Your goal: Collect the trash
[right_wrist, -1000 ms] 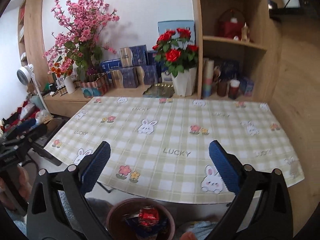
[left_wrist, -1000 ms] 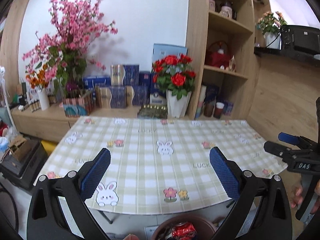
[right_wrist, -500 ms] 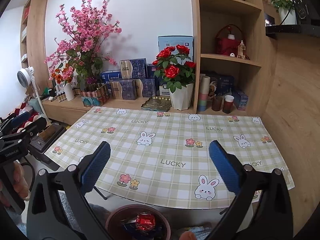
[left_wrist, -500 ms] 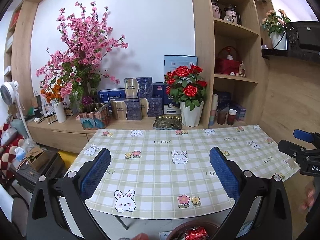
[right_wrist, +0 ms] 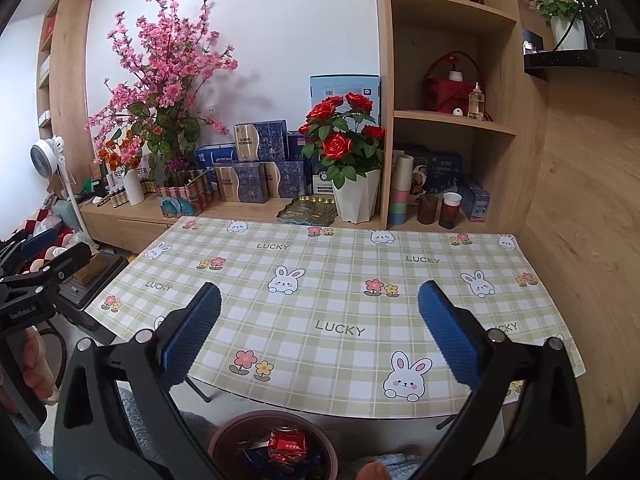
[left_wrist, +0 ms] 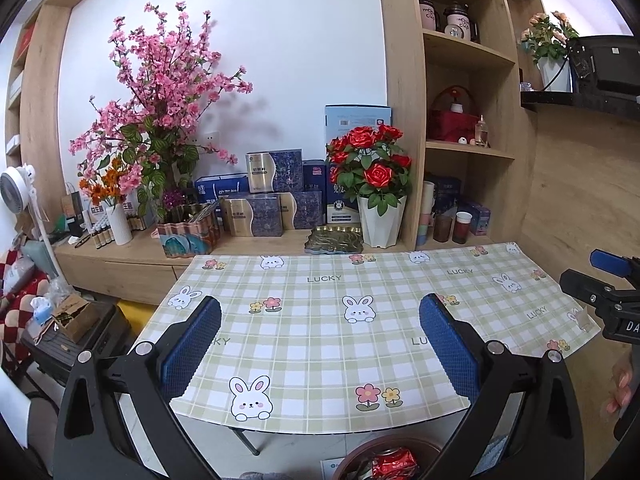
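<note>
My left claw [left_wrist: 320, 336] hangs wide open and empty over the near edge of the table [left_wrist: 312, 320]; my right claw [right_wrist: 319, 322] gapes the same, holding nothing. The checked cloth shows no litter. The trash, a crushed red can [right_wrist: 287, 445] and dark wrappers, sits in the brown bin [right_wrist: 228, 438] below that edge. I'd scan every corner before finishing.

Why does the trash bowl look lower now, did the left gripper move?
Yes. The left gripper tilted up and pulled back: the brown bowl slid toward the bottom edge, and more of the shelves shows above the table.
</note>
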`<state>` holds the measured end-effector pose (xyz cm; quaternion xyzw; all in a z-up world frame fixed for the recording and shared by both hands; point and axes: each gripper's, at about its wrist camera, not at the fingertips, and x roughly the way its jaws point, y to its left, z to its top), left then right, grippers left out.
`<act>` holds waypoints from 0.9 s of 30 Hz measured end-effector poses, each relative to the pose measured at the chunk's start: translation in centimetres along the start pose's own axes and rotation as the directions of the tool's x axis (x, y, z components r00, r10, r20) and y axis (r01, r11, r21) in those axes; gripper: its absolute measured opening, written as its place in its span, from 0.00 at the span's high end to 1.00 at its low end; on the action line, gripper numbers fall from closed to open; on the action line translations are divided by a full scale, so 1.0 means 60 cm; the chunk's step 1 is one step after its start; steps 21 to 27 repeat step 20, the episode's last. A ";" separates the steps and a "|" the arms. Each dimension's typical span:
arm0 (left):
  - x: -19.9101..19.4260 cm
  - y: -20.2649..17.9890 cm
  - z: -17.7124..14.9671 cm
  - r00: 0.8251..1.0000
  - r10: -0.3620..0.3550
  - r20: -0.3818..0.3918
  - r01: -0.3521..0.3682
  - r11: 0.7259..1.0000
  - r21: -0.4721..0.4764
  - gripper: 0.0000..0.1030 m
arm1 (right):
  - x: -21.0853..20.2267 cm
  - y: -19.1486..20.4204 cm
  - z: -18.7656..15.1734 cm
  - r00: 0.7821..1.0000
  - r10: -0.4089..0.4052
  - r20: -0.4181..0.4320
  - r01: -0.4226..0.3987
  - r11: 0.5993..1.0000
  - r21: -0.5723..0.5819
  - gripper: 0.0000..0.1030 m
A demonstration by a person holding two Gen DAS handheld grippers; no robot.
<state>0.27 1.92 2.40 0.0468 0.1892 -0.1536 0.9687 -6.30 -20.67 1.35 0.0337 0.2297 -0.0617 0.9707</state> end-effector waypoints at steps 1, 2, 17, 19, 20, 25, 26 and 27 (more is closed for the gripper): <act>-0.001 0.000 0.000 1.000 0.000 0.002 0.000 1.000 0.000 0.06 | 0.000 0.000 0.000 1.000 0.001 0.000 -0.001 1.000 0.001 0.06; 0.000 0.000 0.001 1.000 -0.001 0.003 0.001 1.000 0.001 0.06 | 0.000 0.000 -0.001 1.000 0.001 0.001 -0.001 1.000 0.001 0.06; 0.003 0.005 -0.007 1.000 0.018 -0.006 -0.017 1.000 0.010 0.06 | 0.008 -0.010 -0.010 1.000 -0.011 -0.017 0.011 1.000 0.019 0.06; 0.006 0.005 -0.011 1.000 0.024 -0.009 -0.023 1.000 0.012 0.06 | 0.011 -0.011 -0.011 1.000 -0.009 -0.022 0.009 1.000 0.021 0.06; 0.007 0.006 -0.012 1.000 0.026 -0.009 -0.026 1.000 0.013 0.06 | 0.012 -0.011 -0.013 1.000 -0.008 -0.024 0.009 1.000 0.021 0.06; 0.007 0.006 -0.012 1.000 0.026 -0.009 -0.026 1.000 0.013 0.06 | 0.012 -0.011 -0.013 1.000 -0.008 -0.024 0.009 1.000 0.021 0.06; 0.007 0.006 -0.012 1.000 0.026 -0.009 -0.026 1.000 0.013 0.06 | 0.012 -0.011 -0.013 1.000 -0.008 -0.024 0.009 1.000 0.021 0.06; 0.007 0.006 -0.012 1.000 0.026 -0.009 -0.026 1.000 0.013 0.06 | 0.012 -0.011 -0.013 1.000 -0.008 -0.024 0.009 1.000 0.021 0.06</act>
